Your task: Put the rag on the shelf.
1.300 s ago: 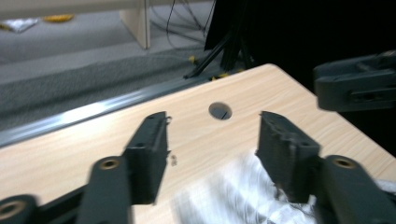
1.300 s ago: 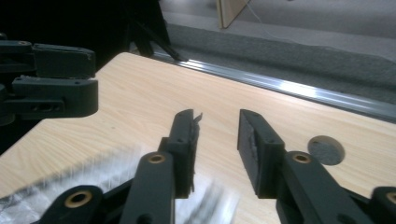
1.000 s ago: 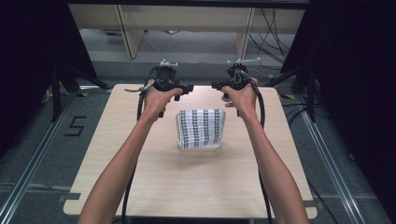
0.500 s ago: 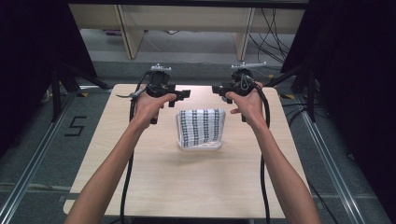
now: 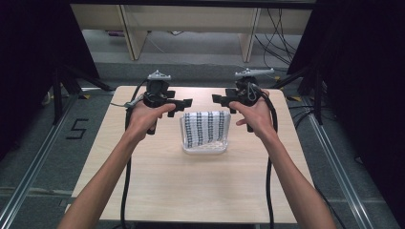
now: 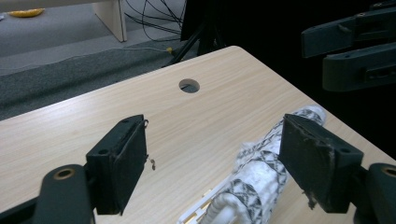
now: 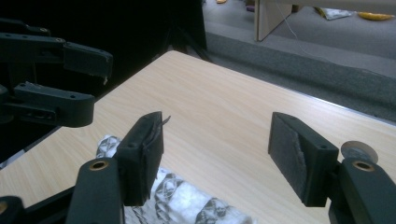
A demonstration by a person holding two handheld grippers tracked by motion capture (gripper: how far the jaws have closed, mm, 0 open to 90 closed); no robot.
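A black-and-white patterned cloth lies rolled in a clear plastic container at the table's middle. My left gripper hovers just behind the container's left corner and points right. Its jaws are open and have just been opening, with nothing gripped. My right gripper faces it from the right, jaws open and also just opening, empty. In the left gripper view my left gripper stands over the cloth. In the right gripper view my right gripper is above the cloth.
The light wooden table has a round cable hole near its far edge. Black stands and cables lie on the grey floor behind it. The opposite gripper's jaws hang close by in each gripper view.
Both hands have drawn back from the table's far edge toward the person and slightly apart. Both pairs of jaws stand wider than before.
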